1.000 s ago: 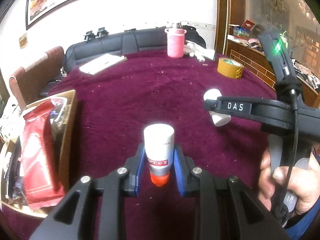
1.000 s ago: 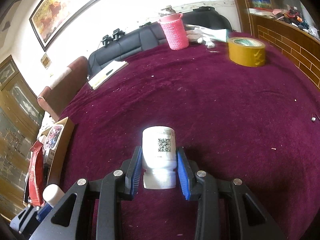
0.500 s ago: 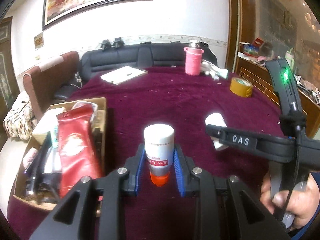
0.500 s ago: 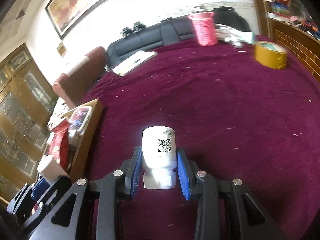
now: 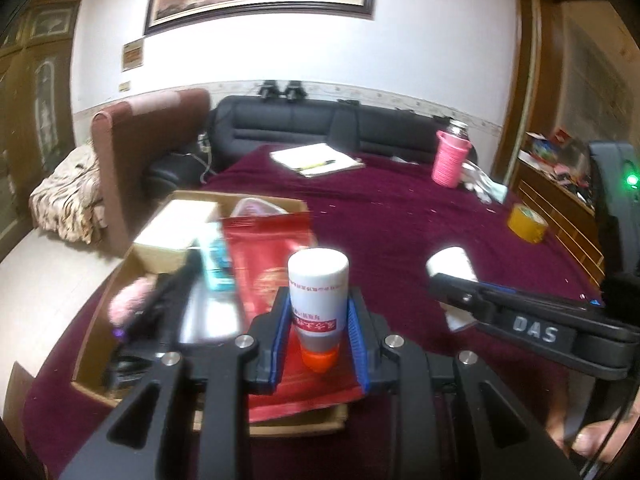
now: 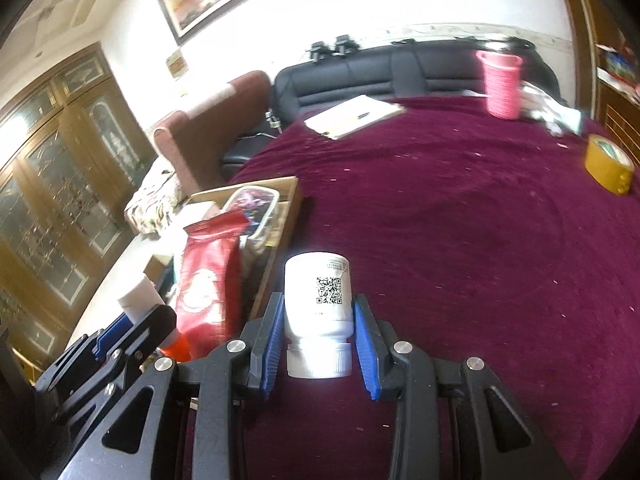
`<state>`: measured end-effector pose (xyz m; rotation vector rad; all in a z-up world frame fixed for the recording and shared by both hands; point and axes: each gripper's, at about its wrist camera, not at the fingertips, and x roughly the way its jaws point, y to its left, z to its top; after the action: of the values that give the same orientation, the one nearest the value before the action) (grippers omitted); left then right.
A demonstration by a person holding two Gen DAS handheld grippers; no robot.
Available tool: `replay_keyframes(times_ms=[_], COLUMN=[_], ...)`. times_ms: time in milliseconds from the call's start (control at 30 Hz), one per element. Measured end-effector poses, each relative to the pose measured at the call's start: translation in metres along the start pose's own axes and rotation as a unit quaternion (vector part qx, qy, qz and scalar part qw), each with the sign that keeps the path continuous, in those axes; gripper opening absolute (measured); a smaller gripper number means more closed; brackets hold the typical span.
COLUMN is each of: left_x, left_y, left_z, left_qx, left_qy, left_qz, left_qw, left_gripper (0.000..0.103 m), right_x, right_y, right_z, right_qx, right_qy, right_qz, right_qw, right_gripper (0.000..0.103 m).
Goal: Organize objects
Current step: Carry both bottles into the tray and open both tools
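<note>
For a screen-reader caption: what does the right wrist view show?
The right claw grips a white plastic bottle with a QR code, cap toward the camera, over a maroon velvet tabletop. Left of it, an open cardboard box holds a red foil pouch.

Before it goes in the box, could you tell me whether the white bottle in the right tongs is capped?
Capped: the white bottle sits between the right tongs with its ribbed cap on, nearest the camera.

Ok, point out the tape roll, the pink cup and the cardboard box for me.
tape roll (image 6: pixel 610 170), right wrist view, on its yellow outer side.
pink cup (image 6: pixel 502 88), right wrist view, on its knitted wall.
cardboard box (image 5: pixel 160 258), left wrist view, on its inner back wall.
</note>
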<state>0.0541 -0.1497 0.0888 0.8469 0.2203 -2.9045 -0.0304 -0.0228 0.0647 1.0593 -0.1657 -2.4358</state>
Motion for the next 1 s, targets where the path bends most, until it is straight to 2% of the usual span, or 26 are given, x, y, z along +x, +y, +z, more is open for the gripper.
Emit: replay_keyframes(times_ms=[367, 567, 767, 900, 1000], left_x=[0.0, 0.003, 0.011, 0.013, 0.014], left_y=[0.086, 0.115, 0.125, 0.123, 0.124], left_z=[-0.002, -0.002, -0.004, -0.01, -0.014], left_qx=[-0.075, -0.089, -0.084, -0.083, -0.089], left_qy=[-0.002, 0.006, 0.014, 0.019, 0.021], left_qz=[0.046, 0.055, 0.034, 0.022, 0.011], left_qw=[0.9961, 0.9945, 0.9958, 0.9961, 0.9958], left_gripper=[0.026, 0.027, 0.027, 0.027, 0.027], right_x=[0.017, 0.037, 0.055, 0.068, 0.076], right_y=[0.069, 0.102, 0.118, 0.121, 0.12], right_z=[-0.004, -0.016, -0.018, -0.008, 0.003], right_qx=[-0.056, -0.091, -0.105, -0.101, -0.088], right_qy=[0.03, 0.054, 0.062, 0.066, 0.076], right_qz=[0.044, 0.061, 0.063, 0.059, 0.074], right_qw=[0.997, 0.993, 0.991, 0.991, 0.991], right_gripper=[0.037, 0.037, 0.038, 0.038, 0.038])
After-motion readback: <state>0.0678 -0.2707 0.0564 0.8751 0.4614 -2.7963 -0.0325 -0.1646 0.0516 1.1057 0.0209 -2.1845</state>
